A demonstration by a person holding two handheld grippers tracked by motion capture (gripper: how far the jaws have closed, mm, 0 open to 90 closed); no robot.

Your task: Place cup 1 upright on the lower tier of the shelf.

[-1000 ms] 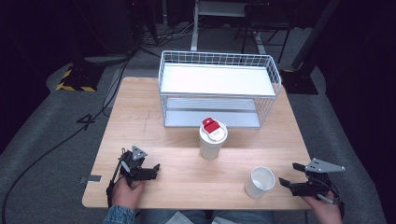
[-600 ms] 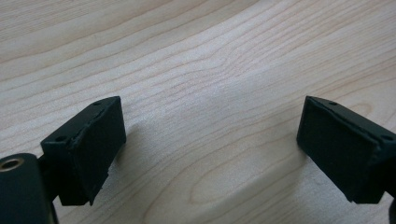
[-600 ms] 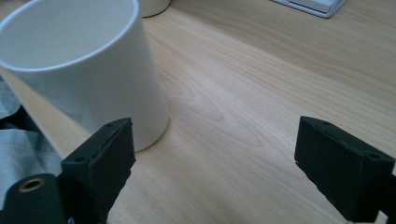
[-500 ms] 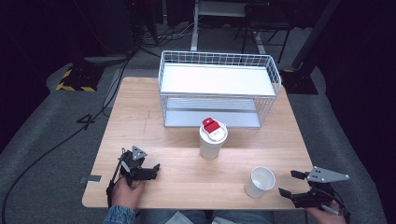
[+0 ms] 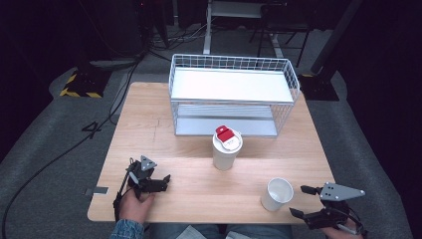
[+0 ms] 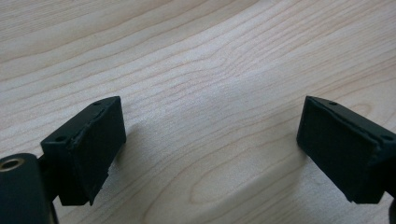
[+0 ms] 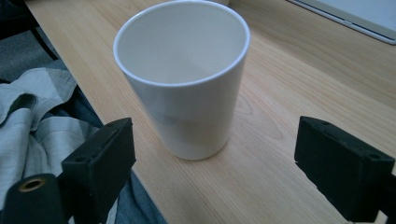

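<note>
Your right hand-held gripper (image 5: 302, 201) sits at the near right corner of the desk (image 5: 199, 144), with its jaws spread wide apart and nothing between them. The open white cup (image 5: 276, 194) stands upright just ahead of those jaws, close but not touching them; in the right gripper view the cup (image 7: 183, 74) rises a little beyond the gap between the two black jaws, near the desk's front edge, and it looks empty inside. Folds of grey cloth (image 7: 32, 121) lie off the desk's edge, past the jaw on the left of that view.

Your left hand-held gripper (image 5: 161, 181) rests low over the desk near its front left corner, well apart from the cup. Its jaws are also wide apart, and in the left gripper view there is just bare wood grain between them.

Farther from your right hand-held gripper, beyond the open cup and toward the middle of the desk, stands a taller white cup with a lid (image 5: 226, 149), and a small red and white item (image 5: 225, 134) lies on top of the lid. Past that, at the far side of the desk, sits a white wire rack (image 5: 234, 94) with two shelves.
</note>
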